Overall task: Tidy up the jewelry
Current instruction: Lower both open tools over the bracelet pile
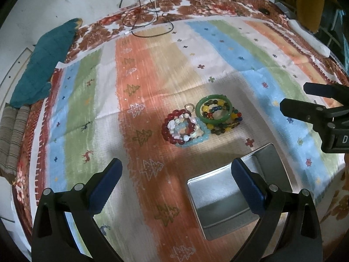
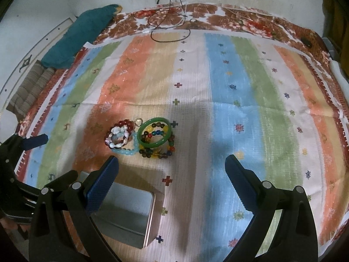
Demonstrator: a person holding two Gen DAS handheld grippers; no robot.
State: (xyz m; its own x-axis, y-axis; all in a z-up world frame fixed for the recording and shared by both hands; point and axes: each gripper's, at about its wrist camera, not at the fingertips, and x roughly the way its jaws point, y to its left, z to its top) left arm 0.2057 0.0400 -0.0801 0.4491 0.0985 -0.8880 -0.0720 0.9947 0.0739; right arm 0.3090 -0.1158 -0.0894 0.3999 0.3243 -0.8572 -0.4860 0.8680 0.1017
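left gripper [image 1: 176, 172] jaws wide, above tin [image 1: 220, 205] | right gripper [image 2: 172, 170] jaws wide, near bracelets [image 2: 141, 137]

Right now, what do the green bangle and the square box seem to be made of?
The green bangle looks like polished jade or glass: one solid, smooth, slightly translucent ring with glossy highlights; plastic is possible. The square box seems to be thin tin or steel with a dull silver finish: grey walls, a rolled rim and soft reflections inside.

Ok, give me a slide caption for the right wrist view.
Open right gripper hovers over a striped cloth, facing a heap of beaded bracelets under a green bangle, with an empty square metal tin nearby.
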